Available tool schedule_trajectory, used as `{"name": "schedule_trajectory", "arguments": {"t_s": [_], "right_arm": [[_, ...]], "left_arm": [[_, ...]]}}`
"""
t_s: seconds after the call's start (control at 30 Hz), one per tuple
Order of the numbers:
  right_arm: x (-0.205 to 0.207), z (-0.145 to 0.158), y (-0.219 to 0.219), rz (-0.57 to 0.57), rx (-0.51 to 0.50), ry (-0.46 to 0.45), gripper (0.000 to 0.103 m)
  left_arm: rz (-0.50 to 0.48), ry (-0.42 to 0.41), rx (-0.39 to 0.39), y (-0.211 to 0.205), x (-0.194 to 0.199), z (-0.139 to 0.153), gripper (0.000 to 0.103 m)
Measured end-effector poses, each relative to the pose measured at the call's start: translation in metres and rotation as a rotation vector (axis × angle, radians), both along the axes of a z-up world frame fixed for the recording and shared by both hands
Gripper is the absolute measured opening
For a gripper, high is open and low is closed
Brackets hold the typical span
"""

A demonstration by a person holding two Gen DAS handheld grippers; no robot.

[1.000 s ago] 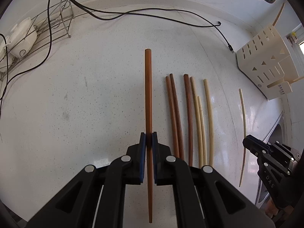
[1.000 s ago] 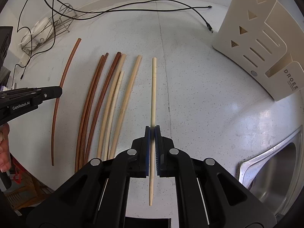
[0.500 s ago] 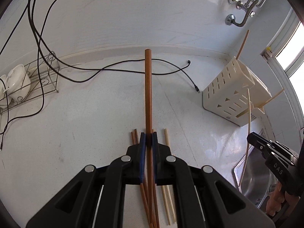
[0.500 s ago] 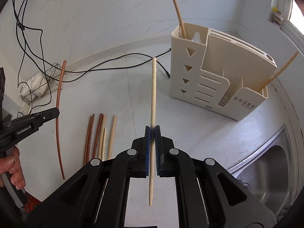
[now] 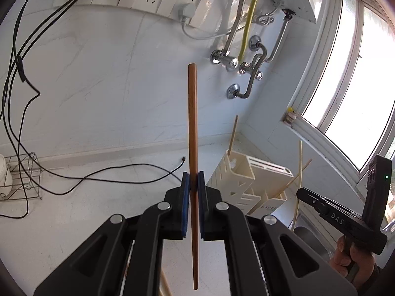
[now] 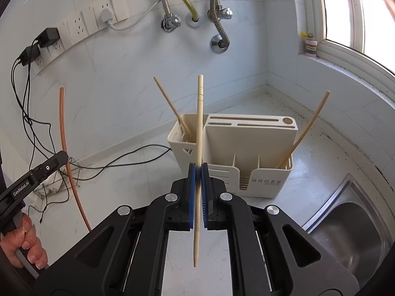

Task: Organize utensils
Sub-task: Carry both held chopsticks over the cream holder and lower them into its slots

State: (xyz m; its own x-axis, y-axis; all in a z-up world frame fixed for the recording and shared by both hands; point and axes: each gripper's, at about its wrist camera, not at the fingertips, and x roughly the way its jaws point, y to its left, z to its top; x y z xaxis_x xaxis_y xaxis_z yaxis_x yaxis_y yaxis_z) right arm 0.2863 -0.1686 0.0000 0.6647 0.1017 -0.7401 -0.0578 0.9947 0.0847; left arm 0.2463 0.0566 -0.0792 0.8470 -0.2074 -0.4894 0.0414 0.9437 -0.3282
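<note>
My left gripper point(image 5: 193, 180) is shut on a dark brown chopstick point(image 5: 192, 123) and holds it upright, well above the counter. My right gripper point(image 6: 198, 171) is shut on a pale chopstick point(image 6: 199, 128), upright in front of the cream utensil holder point(image 6: 249, 145). The holder also shows in the left wrist view point(image 5: 249, 187), down to the right. A pale chopstick point(image 6: 170, 106) stands in its left compartment and another point(image 6: 308, 125) leans out at its right end. The left gripper with the brown chopstick point(image 6: 64, 133) shows at the left of the right wrist view.
A steel sink point(image 6: 345, 224) lies right of the holder. Black cables point(image 5: 103, 172) trail over the white counter. A wire rack point(image 5: 19, 180) stands far left. Pipes and valves point(image 6: 217, 14) and sockets line the wall. A window point(image 5: 358, 61) is at the right.
Both grippers have risen and tilted up with their chopsticks. The chopsticks lying on the counter have dropped out of view, and the holder is now closer and seen from above.
</note>
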Motion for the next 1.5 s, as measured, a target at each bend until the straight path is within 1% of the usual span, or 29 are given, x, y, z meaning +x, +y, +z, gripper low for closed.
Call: {"name": "schedule_trajectory", "arguments": {"t_s": [0.03,0.13,0.27,0.43,0.6,0.77,0.87,1.03,1.27,1.5], "right_arm": [[0.002,0.005,-0.005,-0.008,0.005,-0.023,0.004],[0.011,0.019,-0.019,-0.024,0.010,-0.083,0.004],[0.024,0.033,-0.036,-0.037,0.018,-0.166,0.004],[0.041,0.036,-0.054,-0.040,0.044,-0.219,0.004],[0.056,0.031,-0.064,-0.043,0.048,-0.243,0.004],[0.067,0.023,-0.074,-0.046,0.042,-0.247,0.004],[0.074,0.018,-0.085,-0.060,0.050,-0.241,0.004],[0.082,0.013,-0.096,-0.076,0.051,-0.239,0.004],[0.086,0.006,-0.104,-0.083,0.055,-0.235,0.004],[0.091,-0.006,-0.110,-0.111,0.050,-0.237,0.004]], "left_arm": [[-0.015,-0.026,-0.005,-0.004,0.002,0.005,0.006],[-0.035,-0.067,0.018,-0.015,0.017,0.017,0.006],[-0.074,-0.135,0.015,-0.028,0.041,0.030,0.006],[-0.102,-0.217,0.020,-0.048,0.071,0.045,0.006],[-0.135,-0.257,0.024,-0.069,0.105,0.051,0.006],[-0.157,-0.269,-0.002,-0.079,0.136,0.047,0.006],[-0.170,-0.251,-0.008,-0.084,0.151,0.039,0.006],[-0.180,-0.230,0.000,-0.089,0.165,0.025,0.006],[-0.189,-0.230,0.007,-0.093,0.174,0.020,0.006],[-0.190,-0.228,0.014,-0.092,0.172,0.019,0.006]]}}
